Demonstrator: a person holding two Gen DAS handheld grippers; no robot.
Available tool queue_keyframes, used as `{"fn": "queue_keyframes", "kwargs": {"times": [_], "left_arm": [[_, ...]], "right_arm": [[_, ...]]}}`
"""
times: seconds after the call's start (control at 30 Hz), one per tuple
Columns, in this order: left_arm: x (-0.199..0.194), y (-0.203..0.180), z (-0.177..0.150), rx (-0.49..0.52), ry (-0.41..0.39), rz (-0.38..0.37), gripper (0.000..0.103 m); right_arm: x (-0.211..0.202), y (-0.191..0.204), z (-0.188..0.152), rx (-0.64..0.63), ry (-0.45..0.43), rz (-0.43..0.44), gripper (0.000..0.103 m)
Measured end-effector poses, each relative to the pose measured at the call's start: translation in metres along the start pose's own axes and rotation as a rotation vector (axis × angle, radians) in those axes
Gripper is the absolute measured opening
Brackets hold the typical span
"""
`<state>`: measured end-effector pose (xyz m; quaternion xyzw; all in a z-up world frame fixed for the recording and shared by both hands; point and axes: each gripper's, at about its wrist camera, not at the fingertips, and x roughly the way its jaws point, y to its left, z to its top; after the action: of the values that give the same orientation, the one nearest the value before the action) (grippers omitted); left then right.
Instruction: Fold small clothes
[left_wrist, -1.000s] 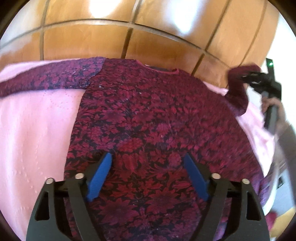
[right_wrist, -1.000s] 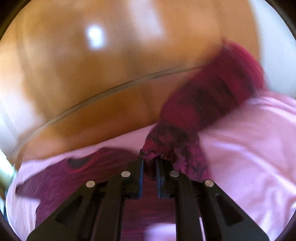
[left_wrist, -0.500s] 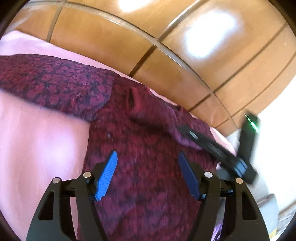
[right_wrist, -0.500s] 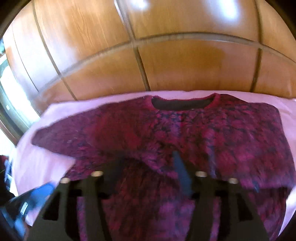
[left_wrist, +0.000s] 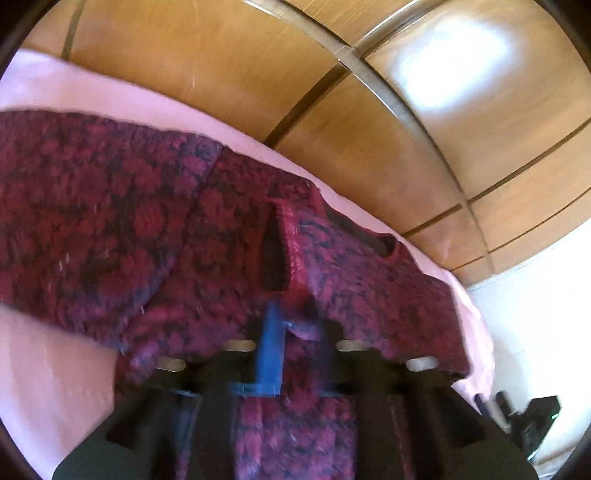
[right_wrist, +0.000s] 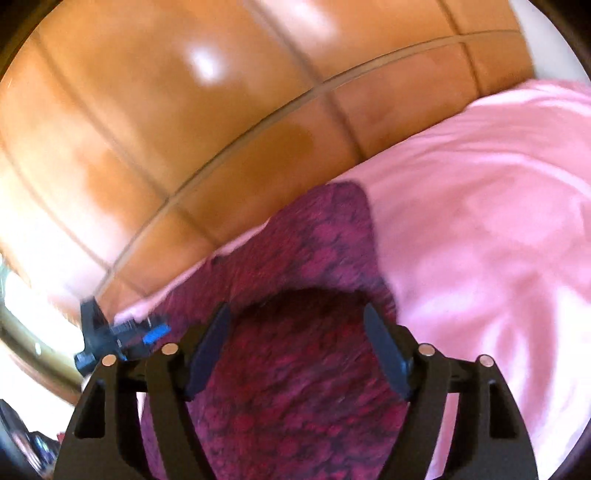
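Note:
A dark red floral sweater (left_wrist: 110, 229) lies flat on a pink bedspread (left_wrist: 55, 369). One sleeve (left_wrist: 369, 280) is folded across the chest, its cuff opening (left_wrist: 273, 254) facing me. My left gripper (left_wrist: 299, 321) is closing, its jaws nearly together and pinching a fold of that sleeve's fabric just below the cuff. In the right wrist view my right gripper (right_wrist: 295, 332) stands open low over the sweater (right_wrist: 295, 406) near its far edge, with only flat cloth under its jaws. Each gripper also shows in the other's view: the left gripper (right_wrist: 122, 336) and the right gripper (left_wrist: 524, 417).
A glossy wooden panelled headboard (left_wrist: 369, 129) rises right behind the bed, close to the sweater's collar. The pink bedspread (right_wrist: 480, 221) stretches wide to the right of the sweater. A bright white wall or floor (left_wrist: 535, 314) lies past the bed's right edge.
My right gripper let go of the sleeve it carried, opened and swung away to the sweater's side. My left gripper moved up toward the collar and closed its wide jaws onto the folded sleeve.

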<state>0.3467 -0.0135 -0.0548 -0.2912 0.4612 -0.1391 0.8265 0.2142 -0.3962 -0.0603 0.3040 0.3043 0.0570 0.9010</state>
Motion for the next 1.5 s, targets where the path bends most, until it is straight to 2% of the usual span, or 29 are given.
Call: {"fn": "queue_keyframes", "kwargs": {"times": [0.1,0.17,0.23,0.27,0.3,0.37,0.43,0.53,0.6,0.63,0.67,0.7,0.73,0.8,0.9,1.07,1.13,1.3,1.4,1.43,1.5], "left_arm": [[-0.021,0.0,-0.001,0.008,-0.079,0.004,0.009],[-0.039,0.001,-0.004,0.03,-0.12,0.023,0.008],[-0.046,0.006,-0.006,0.056,-0.128,0.064,0.008],[-0.045,0.008,-0.009,0.067,-0.121,0.094,0.008],[-0.04,0.012,-0.012,0.08,-0.109,0.139,0.008],[-0.03,0.019,-0.017,0.091,-0.08,0.178,0.008],[-0.013,0.026,-0.024,0.101,-0.049,0.221,0.009],[-0.019,0.023,-0.03,0.119,-0.094,0.227,0.012],[-0.033,0.022,-0.034,0.103,-0.132,0.213,0.025],[-0.041,0.022,-0.037,0.096,-0.145,0.212,0.031],[-0.052,0.025,-0.038,0.082,-0.17,0.206,0.044],[-0.06,0.029,-0.038,0.071,-0.192,0.199,0.052],[-0.074,0.037,-0.039,0.047,-0.225,0.197,0.052],[-0.089,0.054,-0.038,-0.006,-0.239,0.191,0.052],[-0.121,0.097,-0.044,-0.131,-0.268,0.194,0.052],[-0.158,0.167,-0.049,-0.322,-0.305,0.217,0.052],[-0.176,0.197,-0.045,-0.415,-0.342,0.206,0.052],[-0.2,0.241,-0.017,-0.543,-0.413,0.175,0.052],[-0.203,0.262,0.002,-0.598,-0.434,0.205,0.052],[-0.203,0.269,0.007,-0.624,-0.441,0.212,0.051],[-0.205,0.278,0.013,-0.649,-0.441,0.244,0.034]], "right_arm": [[0.008,-0.002,0.015,0.016,-0.014,0.002,0.06],[0.018,0.0,0.02,0.001,0.009,0.003,0.053],[0.048,0.01,0.017,-0.037,0.065,-0.006,0.05],[0.059,0.013,0.013,-0.061,0.083,-0.028,0.047],[0.074,0.018,0.008,-0.101,0.102,-0.09,0.046],[0.096,0.02,-0.002,-0.155,0.118,-0.192,0.046],[0.105,0.022,-0.009,-0.191,0.085,-0.233,0.046],[0.104,0.027,-0.009,-0.214,0.081,-0.268,0.047],[0.1,0.029,-0.008,-0.228,0.084,-0.272,0.051],[0.094,0.034,-0.008,-0.241,0.08,-0.276,0.06],[0.089,0.038,-0.009,-0.248,0.068,-0.275,0.069],[0.081,0.044,-0.011,-0.258,0.044,-0.268,0.071],[0.07,0.052,-0.015,-0.276,0.015,-0.256,0.073],[0.054,0.064,-0.026,-0.298,0.009,-0.224,0.076],[0.053,0.073,-0.052,-0.326,0.049,-0.184,0.078],[0.07,0.073,-0.091,-0.358,0.132,-0.212,0.081],[0.071,0.072,-0.096,-0.368,0.13,-0.223,0.084],[0.074,0.074,-0.1,-0.389,0.139,-0.236,0.089],[0.077,0.073,-0.099,-0.397,0.14,-0.245,0.09],[0.077,0.073,-0.1,-0.398,0.139,-0.246,0.09],[0.077,0.074,-0.1,-0.399,0.138,-0.246,0.09]]}}
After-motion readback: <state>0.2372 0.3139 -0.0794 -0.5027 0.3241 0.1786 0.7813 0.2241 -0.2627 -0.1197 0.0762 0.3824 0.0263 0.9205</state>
